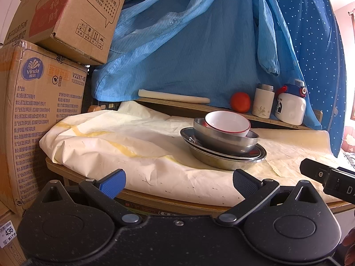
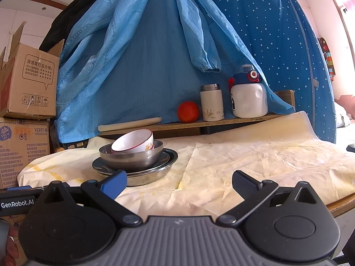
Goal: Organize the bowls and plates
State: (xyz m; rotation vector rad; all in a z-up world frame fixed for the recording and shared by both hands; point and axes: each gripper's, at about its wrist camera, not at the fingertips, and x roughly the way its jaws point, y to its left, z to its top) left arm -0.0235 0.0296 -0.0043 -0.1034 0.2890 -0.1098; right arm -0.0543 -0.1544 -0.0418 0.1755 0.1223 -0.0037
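On table: white bowl (image 2: 133, 141) tilted atop steel stack (image 2: 135, 159).

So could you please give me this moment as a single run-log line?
left gripper: open, empty | right gripper: open, empty | white bowl in steel bowl on stacked plates | both grippers short of stack

1 white bowl (image 2: 132, 141), 1 steel bowl (image 2: 131, 158), 2 plates (image 2: 142, 173), 2 bottles (image 2: 212, 103), 1 tomato (image 2: 188, 111), 2 boxes (image 2: 27, 82)
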